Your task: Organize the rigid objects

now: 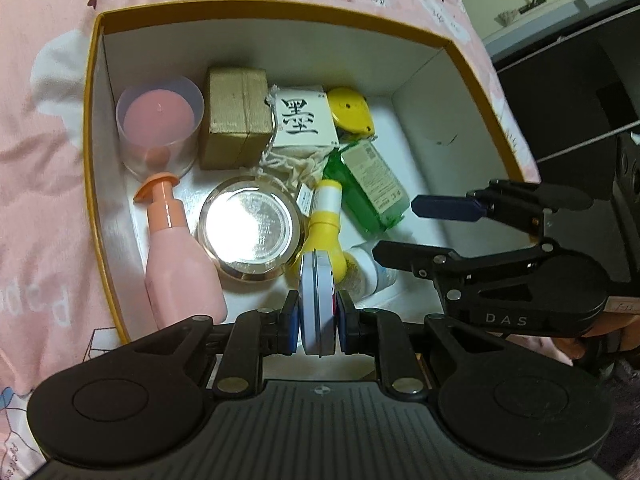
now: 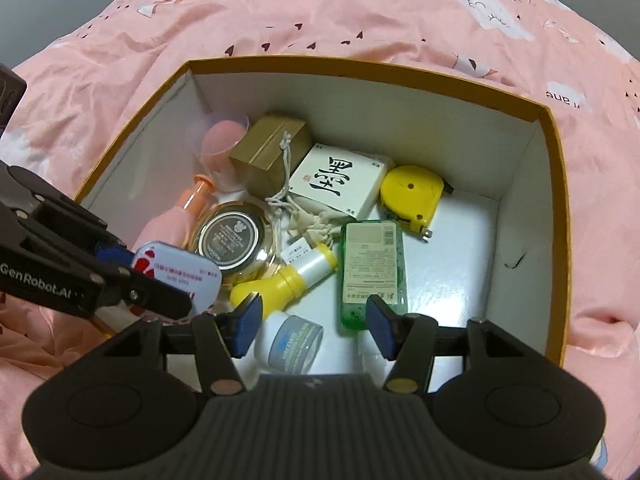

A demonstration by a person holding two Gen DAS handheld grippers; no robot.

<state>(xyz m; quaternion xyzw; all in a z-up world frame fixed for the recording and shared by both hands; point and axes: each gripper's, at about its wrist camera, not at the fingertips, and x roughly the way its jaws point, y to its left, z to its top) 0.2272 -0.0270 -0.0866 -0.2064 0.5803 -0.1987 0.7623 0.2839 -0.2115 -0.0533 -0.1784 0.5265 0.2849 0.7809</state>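
A yellow-rimmed white box (image 1: 424,80) (image 2: 556,168) on the pink bedding holds several items. My left gripper (image 1: 318,312) is shut on a flat white and red tin (image 1: 317,300), held on edge over the box's near side. In the right wrist view the tin (image 2: 180,270) shows at the left between the left gripper's fingers. My right gripper (image 2: 314,322) is open and empty above a small white and grey jar (image 2: 290,342). In the left wrist view the right gripper (image 1: 400,228) shows at the right, over the box.
In the box lie a pink pump bottle (image 1: 176,248), a clear cup with a pink sponge (image 1: 160,124), a gold box (image 1: 236,116), a white ink box (image 1: 304,120), a yellow tape measure (image 2: 412,196), a green bottle (image 2: 372,264), a round compact (image 1: 250,232), a yellow bottle (image 2: 284,280).
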